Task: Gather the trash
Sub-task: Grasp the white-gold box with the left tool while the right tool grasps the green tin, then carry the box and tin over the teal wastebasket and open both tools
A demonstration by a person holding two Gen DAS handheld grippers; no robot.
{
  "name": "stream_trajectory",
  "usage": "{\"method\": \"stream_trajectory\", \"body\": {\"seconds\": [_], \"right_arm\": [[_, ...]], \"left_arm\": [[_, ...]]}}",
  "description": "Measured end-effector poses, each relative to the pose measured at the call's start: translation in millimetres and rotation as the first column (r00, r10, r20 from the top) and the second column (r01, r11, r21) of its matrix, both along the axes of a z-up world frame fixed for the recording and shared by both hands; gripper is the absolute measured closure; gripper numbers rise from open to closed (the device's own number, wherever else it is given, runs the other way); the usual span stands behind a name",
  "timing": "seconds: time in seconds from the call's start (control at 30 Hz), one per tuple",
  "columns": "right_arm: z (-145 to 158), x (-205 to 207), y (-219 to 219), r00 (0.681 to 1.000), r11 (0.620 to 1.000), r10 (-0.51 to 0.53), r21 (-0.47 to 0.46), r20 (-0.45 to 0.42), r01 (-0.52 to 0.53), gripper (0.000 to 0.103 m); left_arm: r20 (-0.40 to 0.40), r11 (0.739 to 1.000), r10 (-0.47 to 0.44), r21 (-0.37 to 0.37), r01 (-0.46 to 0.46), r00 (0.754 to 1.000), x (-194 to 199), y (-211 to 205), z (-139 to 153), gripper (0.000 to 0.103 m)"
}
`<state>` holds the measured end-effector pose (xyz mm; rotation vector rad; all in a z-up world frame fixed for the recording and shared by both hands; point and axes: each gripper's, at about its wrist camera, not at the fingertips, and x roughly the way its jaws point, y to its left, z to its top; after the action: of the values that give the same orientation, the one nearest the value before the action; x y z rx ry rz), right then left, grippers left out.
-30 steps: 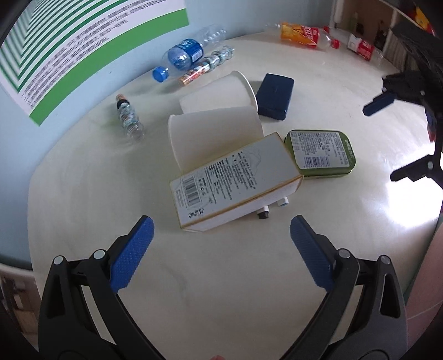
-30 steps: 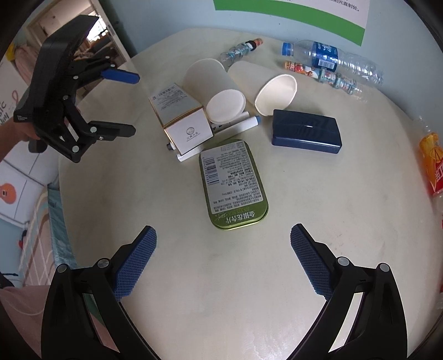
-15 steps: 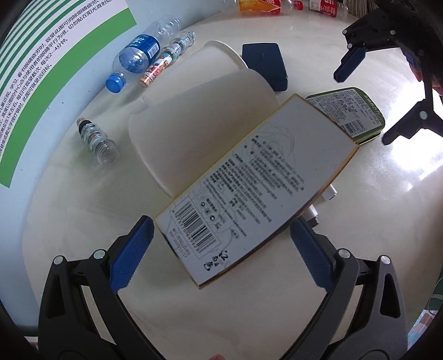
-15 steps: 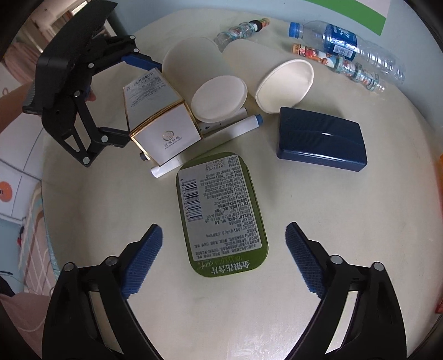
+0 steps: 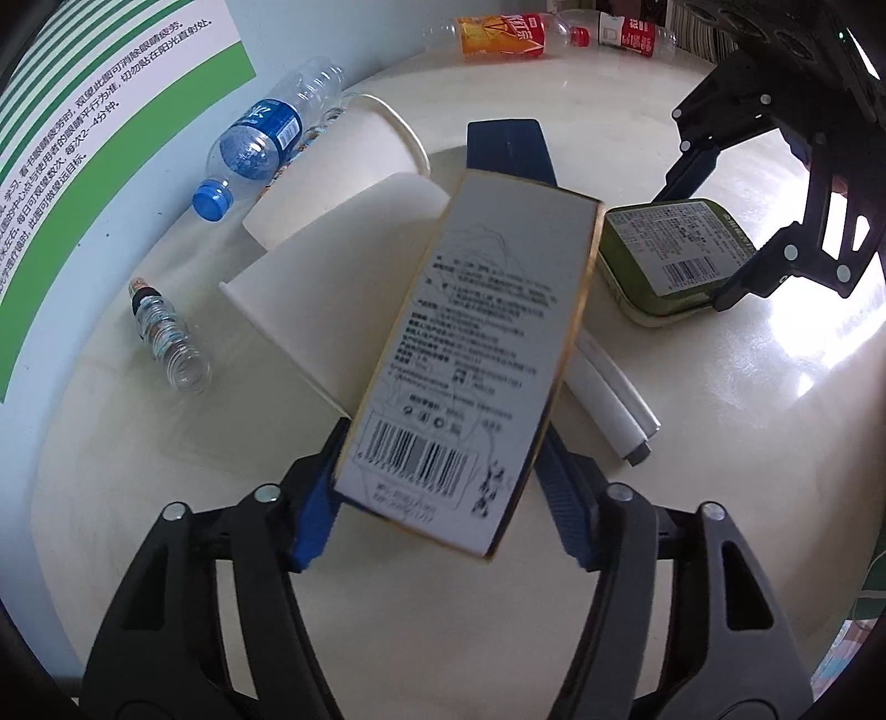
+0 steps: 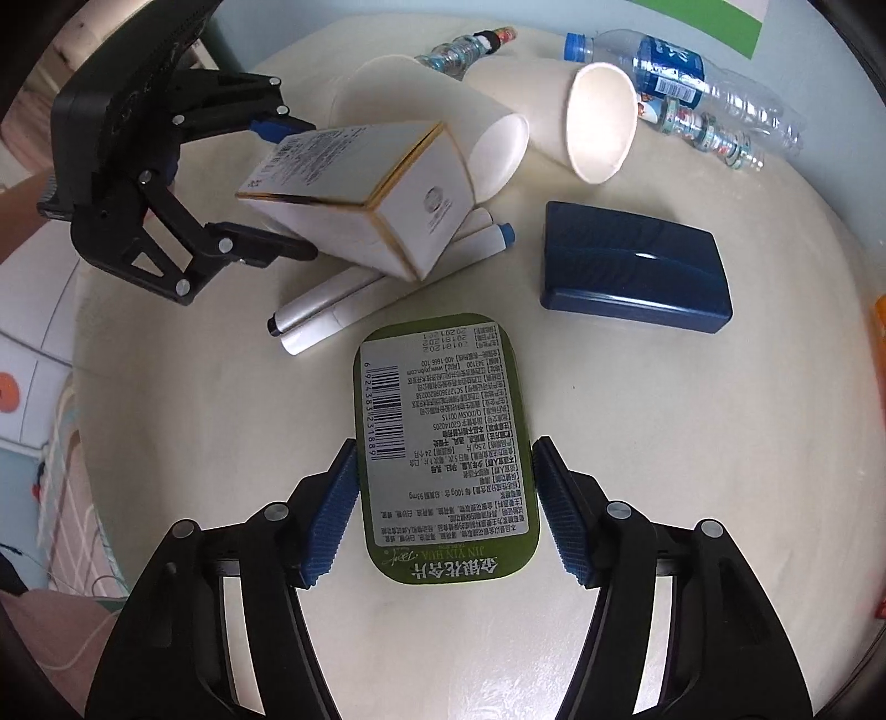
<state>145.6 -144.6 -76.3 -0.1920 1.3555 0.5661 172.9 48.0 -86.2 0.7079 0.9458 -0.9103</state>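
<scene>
I'm working over a round cream desk (image 6: 637,471) with a glossy top, set against a pale blue wall that carries a green-and-white poster (image 5: 111,111) of Chinese text. Readable writing is sparse: the green tin (image 6: 448,443) shows "JIN YIN HUA" and a barcode on its white label. The white carton (image 5: 476,354) carries a barcode and fine print too blurred to read. An orange-labelled bottle (image 5: 504,36) lies at the far edge.

My left gripper (image 5: 443,493) is closed on the white carton's sides and has it tilted up off the desk; half a second ago its fingers were spread wide around the carton lying flat. My right gripper (image 6: 446,512) has narrowed onto the green tin's long edges, which still lies flat on the desk; whether the pads truly press it I cannot tell. Earlier they stood well apart.

Two paper cups (image 6: 598,122) lie on their sides beyond the carton, with two white markers (image 6: 332,310) now uncovered beneath it, a navy case (image 6: 631,271) to the right and a blue-labelled water bottle (image 5: 260,149) near the wall.
</scene>
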Motion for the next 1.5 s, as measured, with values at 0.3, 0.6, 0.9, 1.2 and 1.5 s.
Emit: {"method": "stream_trajectory", "body": {"seconds": [0.3,0.6,0.9,1.2,1.5], "right_arm": [[17.3,-11.7,-18.1,1.0,0.999,-0.018,0.051,-0.002,0.018,0.04],[41.9,-3.7,-31.6,0.999,0.995,0.024,0.094,0.038,-0.027,0.04],[58.4,-29.4,-10.3,0.975,0.967,0.19,0.152,0.112,-0.206,0.04],[68.1,-56.7,52.5,0.888,0.861,0.435,0.222,0.146,-0.458,0.04],[76.7,-101.9,133.5,0.729,0.675,0.67,0.293,0.14,-0.677,0.04]], "left_arm": [[-0.057,0.986,0.159,-0.047,-0.161,0.986,-27.6,23.8,23.9,0.057],[-0.027,0.948,0.301,-0.097,-0.303,0.953,-65.2,33.0,52.7,0.057],[0.039,0.869,0.492,-0.078,-0.488,0.87,-129.0,50.8,80.5,0.057],[0.083,0.664,0.747,-0.03,-0.747,0.66,-225.2,91.0,89.0,0.057],[0.077,0.343,0.937,-0.004,-0.939,0.342,-343.3,127.2,84.5,0.057]]}}
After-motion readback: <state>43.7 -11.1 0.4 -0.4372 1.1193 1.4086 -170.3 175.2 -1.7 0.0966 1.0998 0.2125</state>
